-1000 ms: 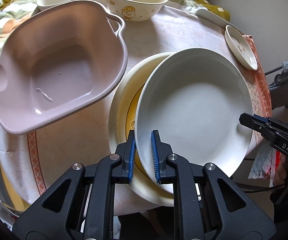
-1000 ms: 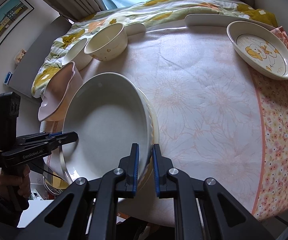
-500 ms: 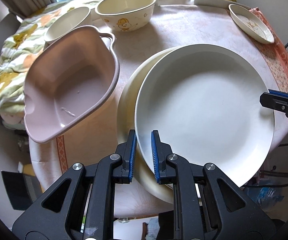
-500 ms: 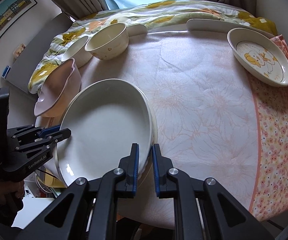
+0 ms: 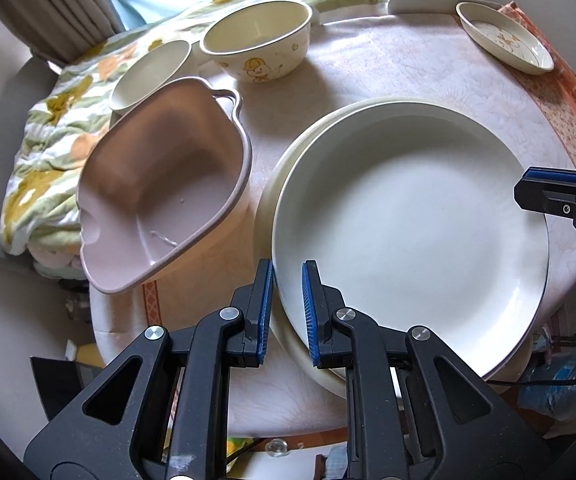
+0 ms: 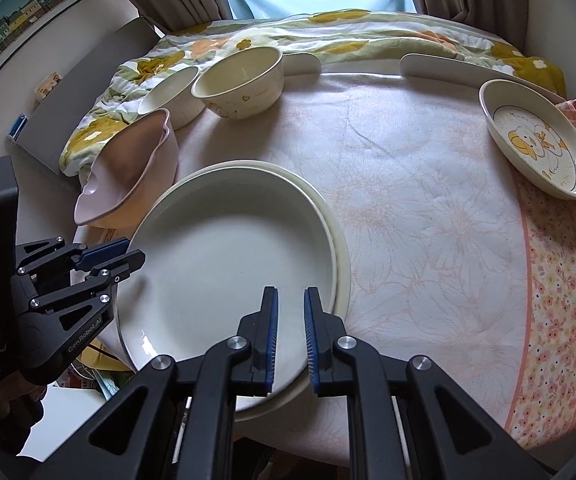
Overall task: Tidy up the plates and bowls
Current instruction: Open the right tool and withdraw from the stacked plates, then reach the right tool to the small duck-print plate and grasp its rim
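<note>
Two tongs clamp the white plate (image 5: 408, 232) by opposite rims, the left tongs (image 5: 288, 304) at its near edge, the right tongs (image 6: 290, 336) across from them. Tilted a second ago, it has levelled onto the cream plate (image 5: 265, 216) beneath, so stacking looks nearly done. Smooth glazed rounds; left of the left tongs a matte pink bowl (image 5: 159, 196) leans on the quilted surface (image 6: 428, 240).

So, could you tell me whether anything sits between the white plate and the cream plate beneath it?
Nothing visible does. The round white plate, gripped at its rim by both claws, left and right, sits directly over the larger cream plate; no object shows between them.
</note>
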Available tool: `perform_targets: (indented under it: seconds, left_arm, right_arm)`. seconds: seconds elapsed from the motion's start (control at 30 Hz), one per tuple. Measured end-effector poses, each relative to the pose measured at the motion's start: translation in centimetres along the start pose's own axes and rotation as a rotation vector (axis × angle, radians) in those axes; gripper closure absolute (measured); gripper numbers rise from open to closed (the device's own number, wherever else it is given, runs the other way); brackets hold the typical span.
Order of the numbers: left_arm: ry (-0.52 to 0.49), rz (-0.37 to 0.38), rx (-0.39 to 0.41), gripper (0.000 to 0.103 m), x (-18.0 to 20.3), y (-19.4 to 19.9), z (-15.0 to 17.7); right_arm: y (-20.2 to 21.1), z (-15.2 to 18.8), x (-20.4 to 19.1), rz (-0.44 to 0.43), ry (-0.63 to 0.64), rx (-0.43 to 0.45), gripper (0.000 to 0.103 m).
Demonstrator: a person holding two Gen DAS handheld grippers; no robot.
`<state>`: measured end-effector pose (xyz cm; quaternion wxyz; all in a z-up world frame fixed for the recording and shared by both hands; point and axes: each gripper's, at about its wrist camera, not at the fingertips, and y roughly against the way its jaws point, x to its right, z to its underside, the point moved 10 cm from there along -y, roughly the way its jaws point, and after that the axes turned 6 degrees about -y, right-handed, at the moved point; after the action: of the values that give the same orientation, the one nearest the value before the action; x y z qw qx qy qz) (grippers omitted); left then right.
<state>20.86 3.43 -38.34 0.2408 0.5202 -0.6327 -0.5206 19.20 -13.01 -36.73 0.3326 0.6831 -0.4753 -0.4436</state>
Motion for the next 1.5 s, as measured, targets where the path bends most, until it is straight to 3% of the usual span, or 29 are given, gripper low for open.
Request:
perform_targets:
  seconds: [0.2,0.47,0.5,0.53,0.6,0.7,0.77,0.8,0.83,0.9,1.13,1.37,1.5]
  left_arm:
    - [0.026,0.038,0.005,0.09,-0.1,0.9,0.1]
    - [0.053,0.075,0.07,0.09,-0.7,4.9,-2.6]
    - [0.057,0.088,0.072,0.09,-0.6,5.2,-3.0]
    - [0.059,0.097,0.072,0.09,-0.7,5.4,-3.3]
    - [0.057,0.115,0.084,0.09,-0.7,5.9,-4.0]
    - [0.042,0.138,0.113,0.09,-0.6,6.5,-5.0]
    - [0.031,0.158,0.128,0.083,-0.3,6.7,-5.6]
    - [0.024,0.172,0.139,0.057,-0.1,6.8,-5.9]
    - [0.019,0.187,0.15,0.005,0.0,7.0,-6.3]
    - [0.017,0.219,0.189,0.0,0.4,7.7,-6.9]
    - [-0.043,0.295,0.214,0.0,2.4,8.7,-9.6]
    - [-0.155,0.414,0.374,0.0,6.8,14.0,-19.4]
    - [-0.204,0.523,0.389,0.0,10.2,14.3,-24.7]
  right_arm:
    - [0.6,-0.1,-0.2,-0.002,0.0,0.014,0.091]
    - [2.7,-1.0,0.6,0.03,-0.053,0.04,0.088]
    - [3.0,-1.1,0.8,0.037,-0.056,0.05,0.075]
    - [3.4,-1.2,0.9,0.043,-0.057,0.057,0.045]
    - [4.0,-1.3,1.4,0.046,-0.073,0.077,0.003]
    - [5.1,-1.6,2.4,0.059,-0.104,0.122,0.002]
    - [5.7,-1.6,3.3,0.082,-0.124,0.15,0.002]
    - [6.1,-1.6,3.7,0.089,-0.138,0.162,0.002]
    - [6.5,-1.5,4.1,0.09,-0.151,0.172,0.002]
    - [7.2,-1.4,4.7,0.094,-0.18,0.194,0.002]
    - [10.3,-1.1,6.7,0.138,-0.251,0.254,0.001]
    - [18.3,-3.9,10.5,0.234,-0.339,0.325,0.001]
    - [20.6,-5.9,14.3,0.278,-0.398,0.365,0.001]
